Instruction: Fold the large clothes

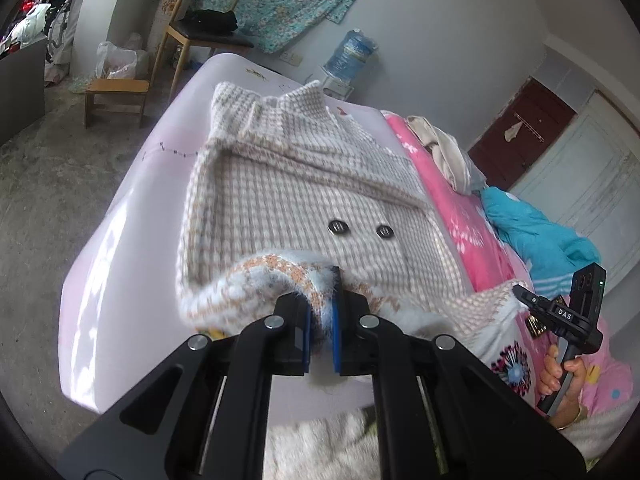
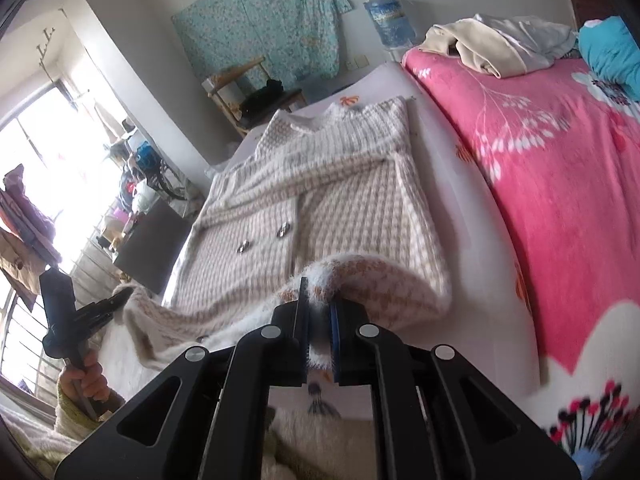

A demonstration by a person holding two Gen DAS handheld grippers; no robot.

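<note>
A beige and white checked knit coat (image 1: 304, 184) with two dark buttons lies flat on a pale pink sheet (image 1: 132, 216), collar at the far end; it also shows in the right wrist view (image 2: 328, 200). My left gripper (image 1: 322, 300) is shut on the coat's near hem at its left corner, lifted and curled over. My right gripper (image 2: 318, 312) is shut on the near hem at its right corner, also lifted. Each gripper shows in the other's view, the right one (image 1: 520, 294) and the left one (image 2: 120, 302), at the hem's ends.
A pink floral blanket (image 2: 560, 184) covers the bed to the right, with a cream garment (image 2: 492, 48) and a blue one (image 1: 536, 228) piled on it. A wooden chair (image 1: 200, 36), a stool (image 1: 116, 96) and a water bottle (image 1: 352, 52) stand beyond the bed.
</note>
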